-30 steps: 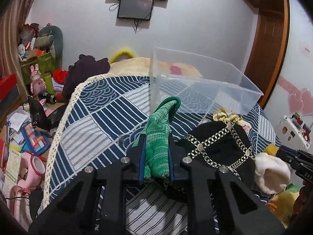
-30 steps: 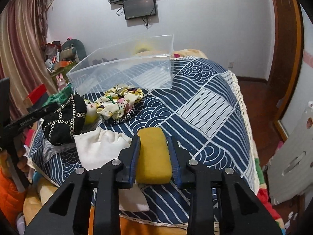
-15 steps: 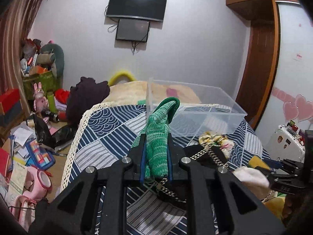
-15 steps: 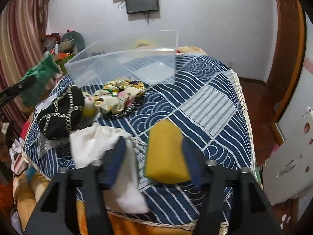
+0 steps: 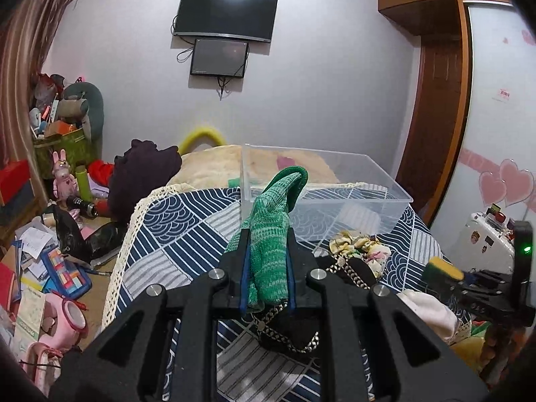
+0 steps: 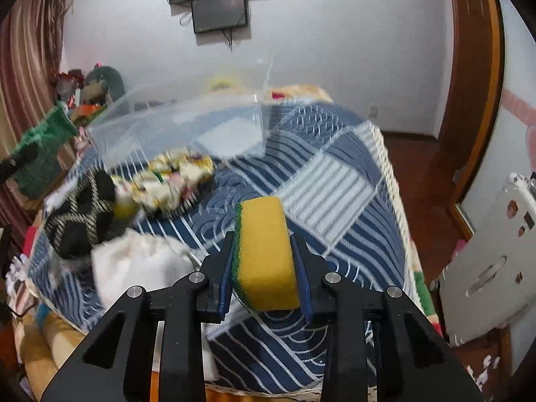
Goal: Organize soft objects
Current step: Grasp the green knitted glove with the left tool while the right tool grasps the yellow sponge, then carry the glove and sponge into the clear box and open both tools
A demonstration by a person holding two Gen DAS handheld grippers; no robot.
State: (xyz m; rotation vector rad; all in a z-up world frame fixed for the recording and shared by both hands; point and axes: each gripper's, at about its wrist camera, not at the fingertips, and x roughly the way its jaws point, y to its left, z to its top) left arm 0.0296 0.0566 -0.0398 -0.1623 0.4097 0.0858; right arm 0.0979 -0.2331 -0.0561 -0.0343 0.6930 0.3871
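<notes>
My left gripper (image 5: 268,261) is shut on a green knitted sock (image 5: 273,231) and holds it raised above the bed, short of the clear plastic bin (image 5: 335,197). My right gripper (image 6: 264,261) is shut on a yellow sponge (image 6: 264,254) with a green scrub side, lifted above the blue patterned bedspread (image 6: 335,181). The sponge also shows at the right of the left wrist view (image 5: 442,269). The bin (image 6: 187,127) sits at the far side of the bed. The green sock shows at the left edge of the right wrist view (image 6: 43,140).
On the bed lie a black cap with gold chains (image 6: 80,214), a floral scrunchie (image 6: 174,181) and a white cloth pouch (image 6: 137,264). A cluttered floor (image 5: 50,268) lies left of the bed. A wooden door (image 6: 469,100) stands to the right.
Both grippers have risen off the bed. The right one closed on the sponge and lifted it. The left one carries the sock higher, towards the bin.
</notes>
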